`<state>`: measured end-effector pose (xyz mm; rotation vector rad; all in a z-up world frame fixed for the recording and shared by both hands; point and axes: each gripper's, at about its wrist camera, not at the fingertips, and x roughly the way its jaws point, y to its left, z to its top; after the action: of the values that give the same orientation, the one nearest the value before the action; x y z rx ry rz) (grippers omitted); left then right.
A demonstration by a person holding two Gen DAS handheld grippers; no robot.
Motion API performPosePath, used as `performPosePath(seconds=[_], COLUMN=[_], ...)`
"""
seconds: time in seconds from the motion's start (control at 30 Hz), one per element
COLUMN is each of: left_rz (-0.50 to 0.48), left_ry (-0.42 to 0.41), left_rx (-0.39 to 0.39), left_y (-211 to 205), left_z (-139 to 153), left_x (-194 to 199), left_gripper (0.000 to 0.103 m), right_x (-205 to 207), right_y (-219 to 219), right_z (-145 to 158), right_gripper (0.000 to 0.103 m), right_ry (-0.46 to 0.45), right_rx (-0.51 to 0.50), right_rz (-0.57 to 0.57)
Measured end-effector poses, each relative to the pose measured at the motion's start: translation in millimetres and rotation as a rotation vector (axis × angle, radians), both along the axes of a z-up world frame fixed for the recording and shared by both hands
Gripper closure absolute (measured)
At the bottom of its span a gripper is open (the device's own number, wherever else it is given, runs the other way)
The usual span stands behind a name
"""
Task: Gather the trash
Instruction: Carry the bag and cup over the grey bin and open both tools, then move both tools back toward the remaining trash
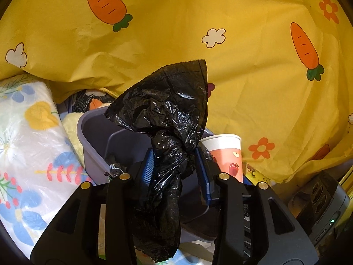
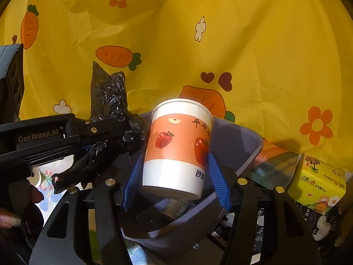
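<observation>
Trash here means two pieces, both poised over the grey bin (image 2: 253, 150) at the lower centre of each frame. Right tongs (image 2: 176, 176) clasp the paper cup (image 2: 178, 148) across its lower half, its long axis near upright and leaning slightly left, its base hanging just above the bin's opening. Left tongs (image 1: 176, 167) stand part-way apart with the crumpled black plastic bag (image 1: 167, 132) between them; the blue pads look barely touching it, so I judge the grip slack. The bag's length runs up and down, its tail drooping toward the camera, beside the cup and over the bin's left side.

Writing: "GenRobot.AI" on the left tool's body; Chinese characters on the cup above its apple pictures; "Plus" on the yellow tissue pack (image 2: 317, 183) at lower right.
</observation>
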<state>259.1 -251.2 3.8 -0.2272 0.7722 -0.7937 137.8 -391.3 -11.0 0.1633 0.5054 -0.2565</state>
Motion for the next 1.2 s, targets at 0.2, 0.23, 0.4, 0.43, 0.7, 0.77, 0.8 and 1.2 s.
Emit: performPosePath(seconds=[0.2, 0.23, 0.4, 0.43, 0.7, 0.77, 0.8, 1.2], left_rz=[0.095, 0.104, 0.096, 0.082, 0.005, -0.018, -0.019, -0.032], left_ry=[-0.035, -0.035, -0.017, -0.004, 0.093, 0.125, 0.124, 0.084], left_rx=[0.015, 0.01, -0.031, -0.046, -0.12, -0.153, -0.162, -0.163], left_y=[16, 20, 34, 35, 31, 31, 30, 27], left_z=[5, 5, 5, 4, -7, -11, -11, -3], left_x=[-8, -9, -11, -10, -7, -4, -4, -5], left_gripper=[0.016, 0.015, 0.014, 0.014, 0.014, 0.014, 0.013, 0.013], right_x=[0, -1, -8, -10, -22, -22, -22, -23], right_y=[-2, -3, -7, -7, -4, -3, -3, -6], right_z=[-3, -2, -2, -2, 3, 3, 3, -1], right_gripper=[0.034, 0.034, 0.031, 0.031, 0.03, 0.03, 0.03, 0.03], right_ry=[0.013, 0.01, 0.002, 0.001, -0.023, -0.025, -0.026, -0.033], right_rx=[-0.005, -0.007, 0.008, 0.013, 0.016, 0.018, 0.018, 0.043], right_rz=[-0.003, -0.006, -0.023, -0.027, -0.035, -0.032, -0.031, -0.037])
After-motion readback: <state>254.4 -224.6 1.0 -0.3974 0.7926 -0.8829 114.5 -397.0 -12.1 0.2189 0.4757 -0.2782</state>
